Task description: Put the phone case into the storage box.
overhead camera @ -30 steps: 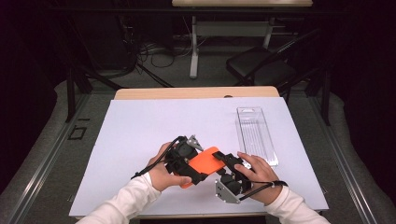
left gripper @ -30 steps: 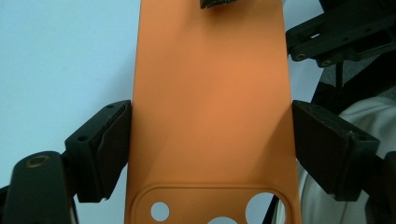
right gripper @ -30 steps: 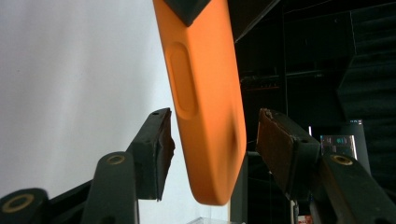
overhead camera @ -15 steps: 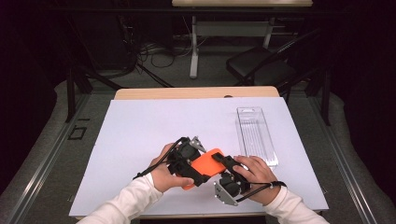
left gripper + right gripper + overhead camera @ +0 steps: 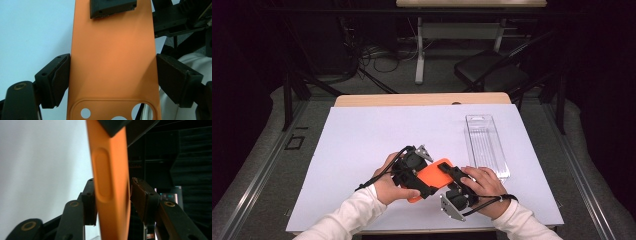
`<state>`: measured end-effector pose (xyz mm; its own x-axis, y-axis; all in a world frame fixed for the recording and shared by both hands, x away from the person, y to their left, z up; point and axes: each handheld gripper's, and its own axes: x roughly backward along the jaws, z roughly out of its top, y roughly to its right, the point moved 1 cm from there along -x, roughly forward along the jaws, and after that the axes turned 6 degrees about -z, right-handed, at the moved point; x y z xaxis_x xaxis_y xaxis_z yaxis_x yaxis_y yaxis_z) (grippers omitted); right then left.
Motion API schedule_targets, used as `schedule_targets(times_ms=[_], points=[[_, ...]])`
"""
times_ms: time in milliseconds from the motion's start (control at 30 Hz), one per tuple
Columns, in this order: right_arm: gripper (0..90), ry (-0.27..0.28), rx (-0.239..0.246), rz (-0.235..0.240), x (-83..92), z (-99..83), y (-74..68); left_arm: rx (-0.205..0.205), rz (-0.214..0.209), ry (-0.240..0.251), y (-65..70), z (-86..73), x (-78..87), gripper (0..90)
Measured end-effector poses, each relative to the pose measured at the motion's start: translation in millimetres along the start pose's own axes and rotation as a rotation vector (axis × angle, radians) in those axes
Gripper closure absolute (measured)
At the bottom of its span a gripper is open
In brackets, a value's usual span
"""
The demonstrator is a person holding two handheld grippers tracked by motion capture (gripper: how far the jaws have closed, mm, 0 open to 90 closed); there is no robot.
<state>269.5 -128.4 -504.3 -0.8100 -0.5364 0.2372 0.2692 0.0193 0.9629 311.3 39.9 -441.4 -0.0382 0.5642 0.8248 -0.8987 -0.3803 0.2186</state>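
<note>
An orange phone case [image 5: 435,173] is held above the near middle of the table between both hands. My left gripper [image 5: 426,181] is shut across its width. In the left gripper view the two pads [image 5: 53,80] press on the long edges of the case [image 5: 112,57], whose camera cut-outs are at the bottom. My right gripper [image 5: 453,176] comes from the right and takes the far end of the case by its thickness. Its jaws have just been closing, and its pads [image 5: 90,202] sit against both faces of the case [image 5: 111,185].
A clear plastic tray [image 5: 487,145] lies on the right of the white sheet [image 5: 362,130] that covers the table. White sleeves come in from the bottom edge. Beyond the table are a dark chair [image 5: 492,75], a desk leg and floor cables.
Hands and case keep about the same spot in the high view; no clear difference shows there.
</note>
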Motion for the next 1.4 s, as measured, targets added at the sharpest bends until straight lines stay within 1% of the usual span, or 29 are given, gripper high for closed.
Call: schedule_targets(times_ms=[33, 67, 167, 300, 467, 800, 1033, 1167, 1200, 1300, 1367, 1400], points=[[57.3, 0.000, 0.000, 0.000, 0.0, 0.0, 0.0, 0.000, 0.000, 0.000, 0.1, 0.1, 0.0, 16.4], [58.3, 0.001, -0.008, -0.010, 0.6, 0.2, -0.2, -0.001, 0.000, 0.000, 0.3, 0.1, -0.2, 16.4], [59.0, -0.003, 0.003, -0.019, 0.6, 0.3, -0.1, -0.002, 0.000, 0.001, 0.4, 0.2, -0.9, 16.4], [63.2, -0.006, 0.007, -0.015, -0.3, 0.1, -0.9, -0.002, -0.001, 0.000, 0.4, 0.2, -1.2, 16.4], [66.0, -0.009, 0.013, -0.013, -0.7, 0.3, -2.1, 0.000, -0.001, -0.001, 0.2, 0.2, -1.5, 16.4], [70.8, -0.007, 0.030, -0.034, -1.2, 1.9, -2.1, 0.011, -0.009, 0.004, -1.7, -1.1, -0.8, 16.4], [73.5, -0.002, 0.028, -0.038, -1.7, 1.9, -3.6, 0.033, -0.028, 0.007, -4.1, -2.3, -1.4, 16.4], [75.1, -0.010, 0.030, -0.037, -1.8, 1.6, -4.8, 0.048, -0.039, 0.013, -5.7, -2.9, -2.5, 16.3], [75.5, -0.008, 0.032, -0.038, -2.0, 1.6, -4.7, 0.056, -0.046, 0.013, -6.5, -3.1, -2.7, 16.3], [76.4, -0.007, 0.032, -0.040, -2.1, 1.4, -5.1, 0.064, -0.057, 0.018, -7.5, -3.3, -2.9, 16.3], [77.8, -0.005, 0.026, -0.044, -1.9, 1.1, -5.4, 0.081, -0.070, 0.025, -8.3, -3.9, -3.2, 16.3], [78.2, -0.005, 0.027, -0.046, -1.7, 1.1, -5.5, 0.081, -0.070, 0.025, -8.3, -3.9, -3.2, 16.3]])
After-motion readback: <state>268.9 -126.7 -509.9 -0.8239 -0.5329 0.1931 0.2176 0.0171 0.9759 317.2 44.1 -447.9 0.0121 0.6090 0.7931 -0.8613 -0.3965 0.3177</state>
